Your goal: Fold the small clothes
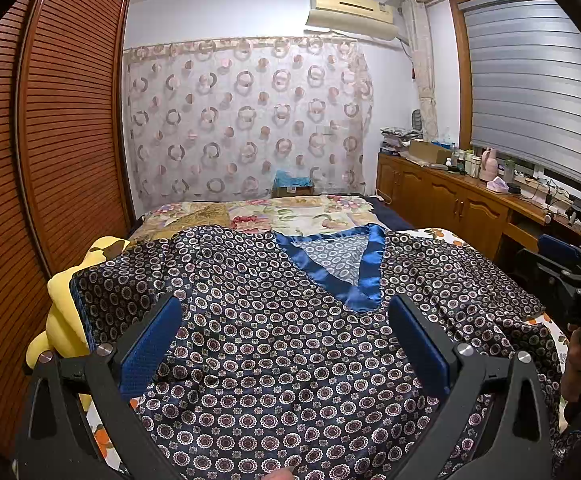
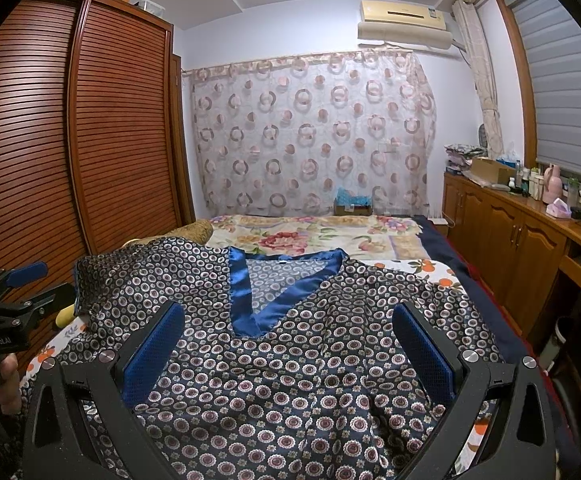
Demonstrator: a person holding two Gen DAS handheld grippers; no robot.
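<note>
The bed (image 1: pixel 322 212) carries the work: a floral bedspread at the far end and an orange-print sheet nearer the cameras, with the garment laid on top. The garment, a dark patterned top (image 1: pixel 274 344) with a blue satin V-neck (image 1: pixel 364 276), lies spread open and face up, its neckline toward the far end of the bed and both sleeves extended outward. No fold is visible in either view, so the task is judged to be at its start: the top is laid out, with some wrinkling at the hem and the sleeves, and every fold is yet to be made. The left gripper (image 1: pixel 286 344) hovers over the lower body of the top with its fingers set wide apart and nothing between the pads. The right gripper (image 2: pixel 290 348) is in the same condition, fingers wide apart over the fabric, nothing clamped. Whether either gripper touches the cloth cannot be determined. The left wrist view shows the garment's left sleeve draped over a yellow plush toy (image 1: pixel 64 300) at the bed edge, which the right wrist view shows only as a sliver. The right wrist view shows the right sleeve and the orange-print sheet (image 2: pixel 438 272) beyond it more fully. Each view also shows the opposite gripper at the frame edge, held by a hand (image 2: pixel 4 376).
</note>
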